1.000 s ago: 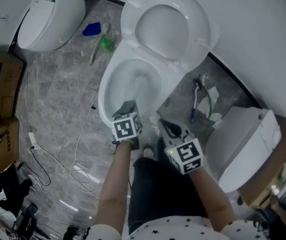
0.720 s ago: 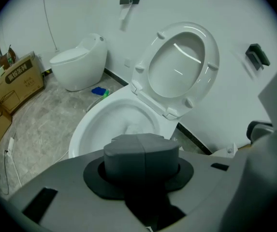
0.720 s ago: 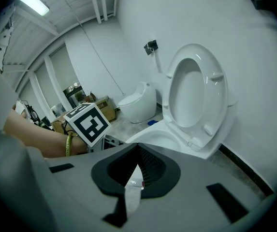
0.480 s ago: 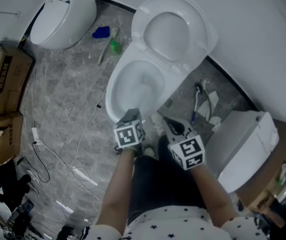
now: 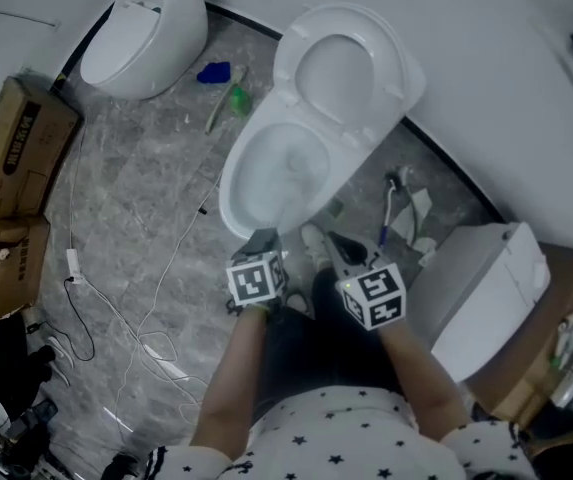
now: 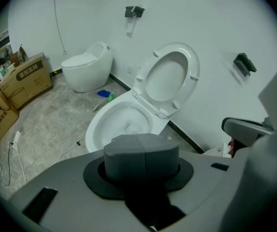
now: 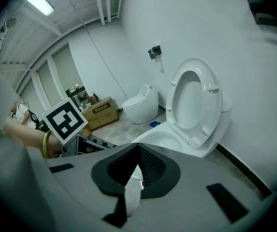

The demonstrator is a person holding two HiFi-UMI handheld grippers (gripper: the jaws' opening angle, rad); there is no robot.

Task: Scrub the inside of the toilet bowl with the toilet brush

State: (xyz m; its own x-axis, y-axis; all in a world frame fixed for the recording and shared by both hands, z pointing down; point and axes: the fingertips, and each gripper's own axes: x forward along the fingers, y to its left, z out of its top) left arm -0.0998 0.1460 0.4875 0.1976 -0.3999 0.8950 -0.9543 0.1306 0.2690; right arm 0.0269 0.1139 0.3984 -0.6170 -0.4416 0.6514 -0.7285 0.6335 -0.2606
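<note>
L gripper (image 5: 259, 237) back off toilet bowl (image 5: 229, 204) — fingers (image 6: 123, 154) together, R gripper's (image 5: 335, 245) apart

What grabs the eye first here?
A toilet, seat up, fills the middle of the head view. Both grippers sit at its near rim, the left gripper shut and the right gripper open, neither holding a brush. A green brush lies on the floor near a second toilet, top left.
</note>
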